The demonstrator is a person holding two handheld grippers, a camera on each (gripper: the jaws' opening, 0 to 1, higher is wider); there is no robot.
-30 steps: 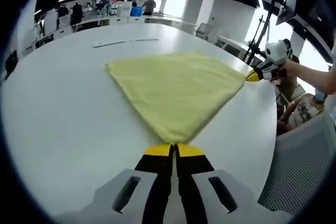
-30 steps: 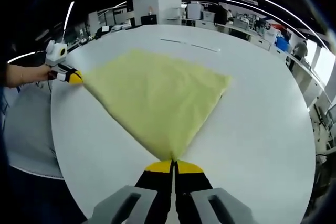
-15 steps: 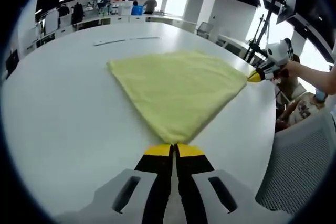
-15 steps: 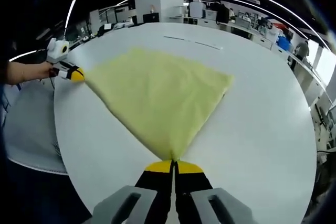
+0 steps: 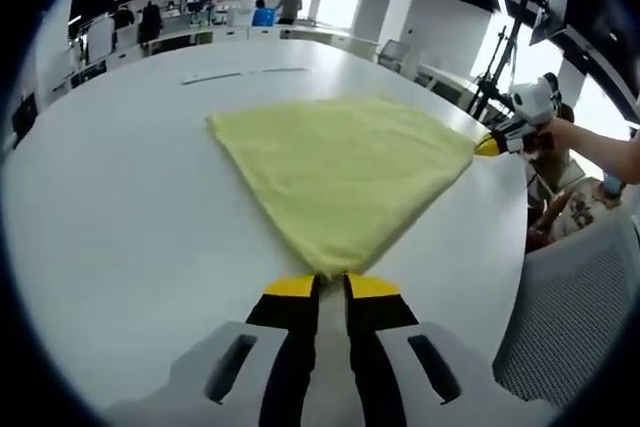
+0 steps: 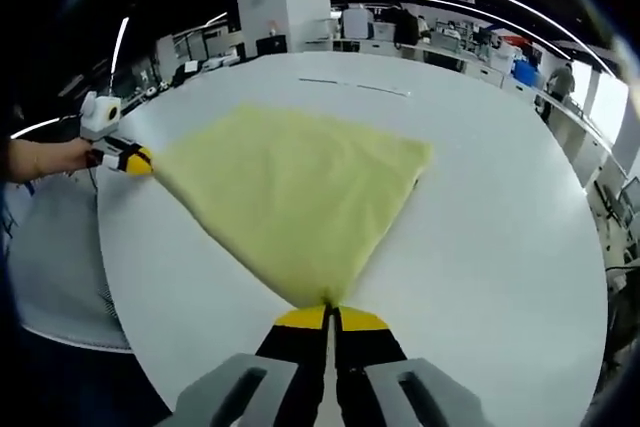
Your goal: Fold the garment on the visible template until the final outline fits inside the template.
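A yellow cloth lay flat on a round white table, folded into a triangle, one corner pointing toward each gripper. In the left gripper view, the left gripper had its jaws narrowly parted, the near corner of the cloth lying just at their tips. In the right gripper view, the right gripper pinched the near corner of the cloth between closed jaws. A thin marked line ran across the far side of the table.
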